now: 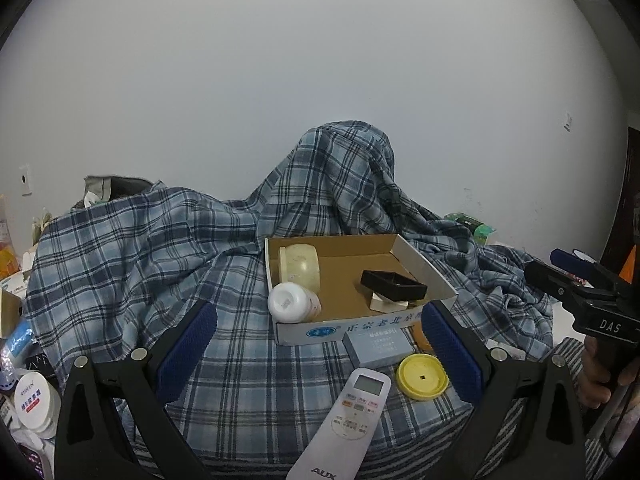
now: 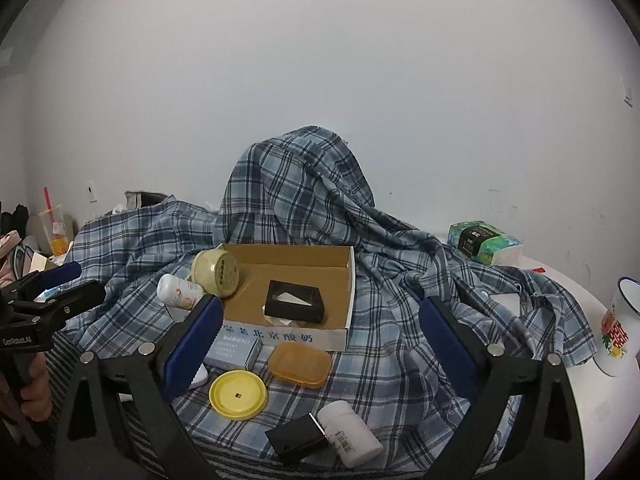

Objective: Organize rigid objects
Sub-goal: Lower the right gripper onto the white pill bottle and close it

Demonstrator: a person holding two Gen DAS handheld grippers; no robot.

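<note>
A shallow cardboard box (image 1: 424, 270) (image 2: 350, 280) sits on a plaid cloth and holds a cream jar (image 1: 300, 268) (image 2: 216, 272), a white bottle (image 1: 292, 302) (image 2: 178, 290) and a black tray (image 1: 394, 286) (image 2: 296, 300). In front lie a white AUX remote (image 1: 348, 416), a yellow lid (image 1: 422, 376) (image 2: 238, 394), a grey-blue box (image 1: 378, 344) (image 2: 236, 350), an orange soap case (image 2: 300, 364), a white bottle (image 2: 352, 432) and a small black box (image 2: 298, 438). My left gripper (image 1: 320, 352) is open and empty above the remote. My right gripper (image 2: 320, 344) is open and empty above the soap case.
The plaid cloth (image 1: 160, 248) (image 2: 420, 280) drapes over a tall hump at the back. A tissue pack (image 2: 482, 242) and an enamel mug (image 2: 618, 328) stand at the right. Jars and clutter (image 1: 34, 404) crowd the left. A drink cup (image 2: 56, 232) stands far left.
</note>
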